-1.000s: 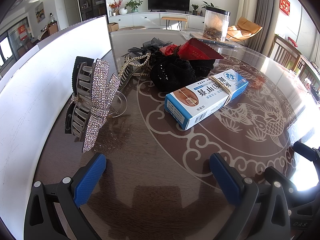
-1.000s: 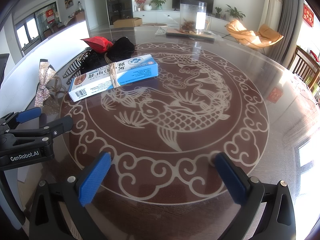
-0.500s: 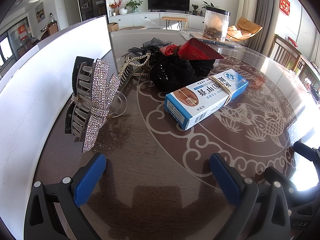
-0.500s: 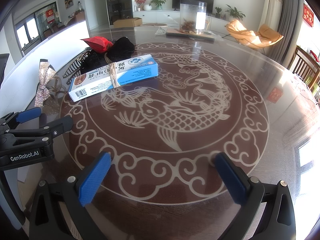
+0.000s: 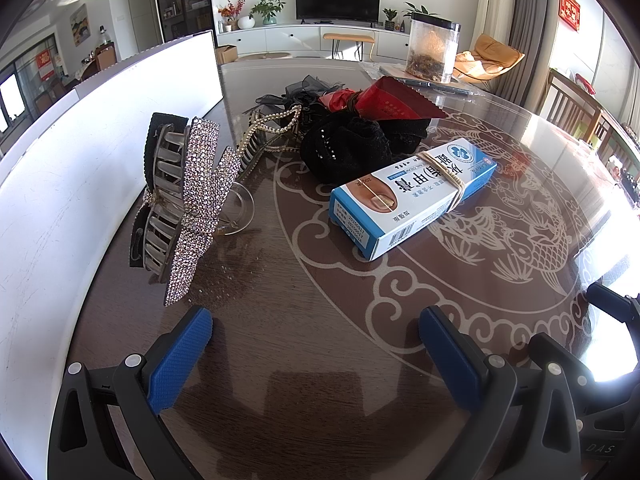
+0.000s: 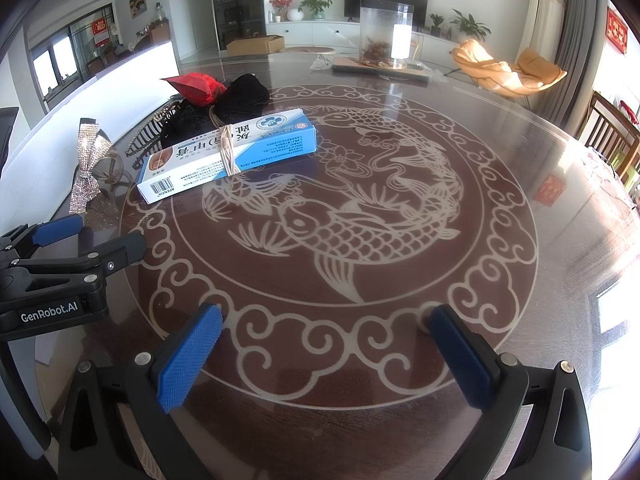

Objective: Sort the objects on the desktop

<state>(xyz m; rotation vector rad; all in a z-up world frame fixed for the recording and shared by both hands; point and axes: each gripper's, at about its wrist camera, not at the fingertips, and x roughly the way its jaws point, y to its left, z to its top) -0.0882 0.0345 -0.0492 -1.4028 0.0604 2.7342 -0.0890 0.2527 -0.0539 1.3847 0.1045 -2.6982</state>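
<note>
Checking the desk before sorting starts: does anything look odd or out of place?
Slightly: the blue-and-white medicine box has rubber bands wound around its middle, and the black hair scrunchie, red packet and beaded claw clip lie heaped together. Nothing spilled or broken.

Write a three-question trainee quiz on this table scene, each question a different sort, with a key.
1. True or false: the left gripper is shut on the rhinestone hair clip.
2. Multiple choice: what is wrapped around the blue-and-white box? A. a rubber band B. a red ribbon C. clear tape
3. Fill in: the large motif in the middle of the table is a ____.

Key
1. False. Both the left gripper and the right gripper are open and hold nothing; the clip stands apart on the table.
2. A, a tan rubber band.
3. Fish.
</note>
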